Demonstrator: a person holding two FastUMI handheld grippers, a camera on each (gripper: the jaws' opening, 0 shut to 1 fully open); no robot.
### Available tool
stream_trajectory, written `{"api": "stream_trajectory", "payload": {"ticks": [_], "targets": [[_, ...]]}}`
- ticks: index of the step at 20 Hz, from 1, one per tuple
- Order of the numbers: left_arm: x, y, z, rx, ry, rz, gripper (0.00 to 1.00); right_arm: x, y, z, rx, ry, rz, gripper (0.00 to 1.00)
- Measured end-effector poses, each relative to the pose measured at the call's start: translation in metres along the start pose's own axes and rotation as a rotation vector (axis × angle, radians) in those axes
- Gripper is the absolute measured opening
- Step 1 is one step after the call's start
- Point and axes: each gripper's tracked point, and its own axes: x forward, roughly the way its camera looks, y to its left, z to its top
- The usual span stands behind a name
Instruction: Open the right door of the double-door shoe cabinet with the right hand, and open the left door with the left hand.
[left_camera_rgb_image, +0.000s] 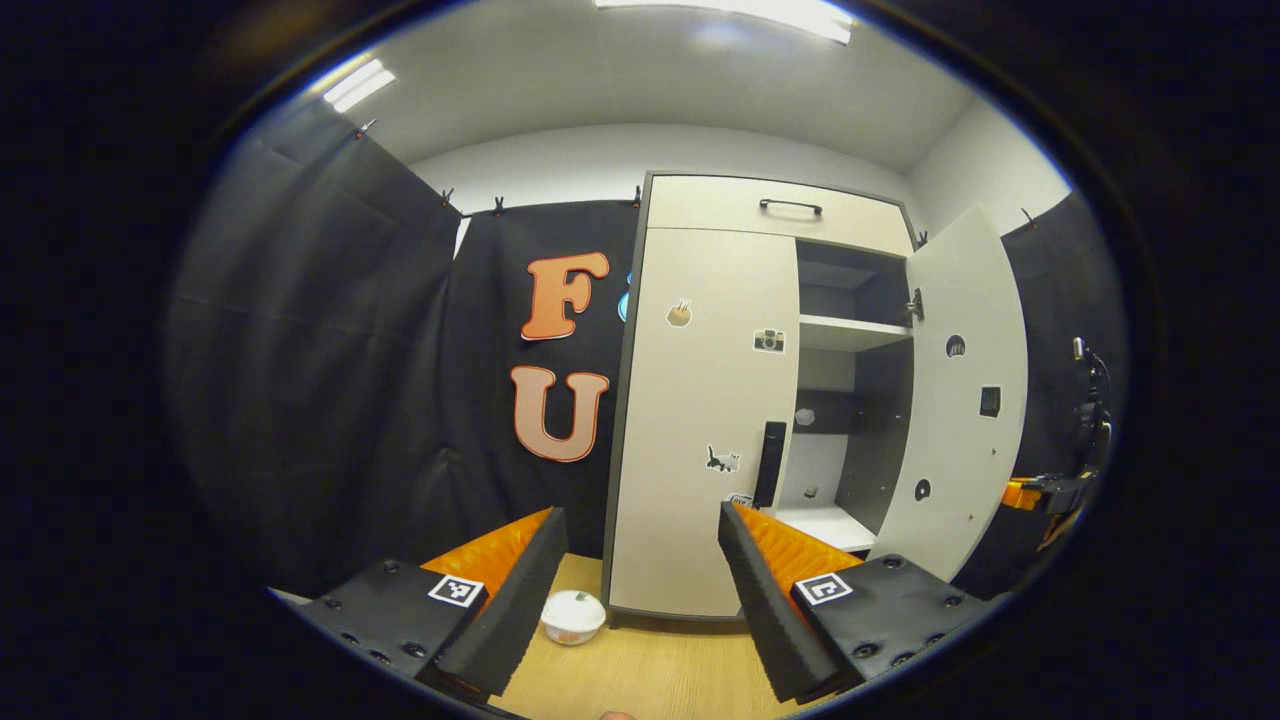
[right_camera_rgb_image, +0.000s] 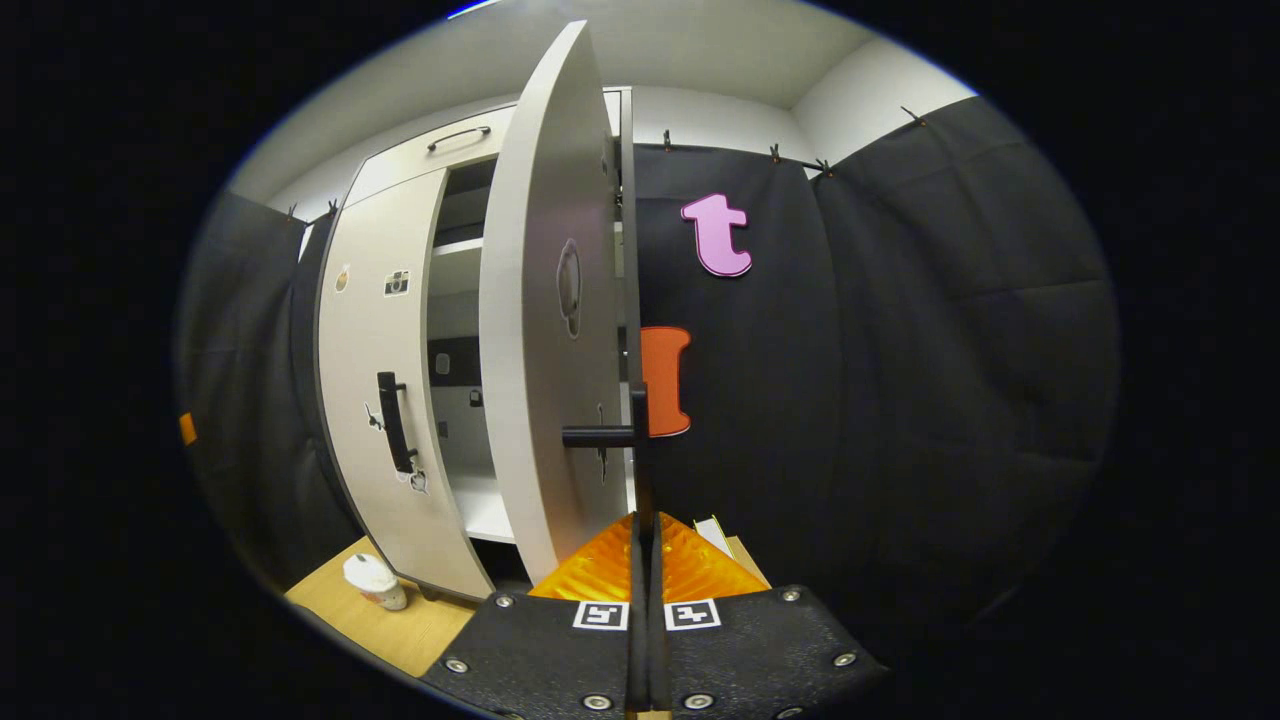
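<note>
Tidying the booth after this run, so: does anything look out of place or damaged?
One oddity: a white lidded cup sits on the wooden floor before the closed left door, likely in its swing path. No visible damage or spills.

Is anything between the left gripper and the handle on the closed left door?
In the left gripper view, nothing stands between the open left gripper and the left door handle. The white cup sits lower left on the wooden floor.

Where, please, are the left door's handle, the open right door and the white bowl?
left door's handle (left_camera_rgb_image: 769, 464), left gripper view, mid-bar.
open right door (left_camera_rgb_image: 960, 420), left gripper view, inner face.
white bowl (left_camera_rgb_image: 573, 615), left gripper view, lid.
</note>
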Motion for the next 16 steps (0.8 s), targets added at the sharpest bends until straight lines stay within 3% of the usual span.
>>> {"api": "stream_trajectory", "payload": {"ticks": [6,9,10,12,13,14,15,16], "targets": [[-0.002,-0.021,-0.002,0.01,0.008,-0.001,0.97,-0.01,0.009,-0.002,0.042,0.011,0.099,0.0],[0.006,-0.037,-0.008,0.019,0.017,-0.012,0.97,-0.011,-0.006,0.0,0.023,-0.009,0.061,0.04],[0.01,-0.043,-0.009,0.016,0.022,-0.016,0.97,-0.012,-0.013,0.0,0.014,-0.016,0.039,0.01],[0.02,-0.057,-0.011,0.003,0.023,-0.039,0.98,-0.012,-0.026,-0.001,-0.008,-0.018,-0.008,0.12],[0.025,-0.066,-0.01,-0.001,0.018,-0.051,0.97,-0.014,-0.033,-0.002,-0.02,-0.016,-0.029,0.29],[0.032,-0.075,-0.009,-0.002,0.014,-0.064,0.97,-0.015,-0.039,-0.003,-0.03,-0.015,-0.045,0.36],[0.042,-0.083,-0.009,0.004,0.01,-0.078,0.96,-0.016,-0.044,-0.003,-0.035,-0.015,-0.058,0.36],[0.051,-0.09,-0.007,0.018,0.0,-0.079,0.97,-0.015,-0.047,-0.003,-0.034,-0.017,-0.066,0.48]]}}
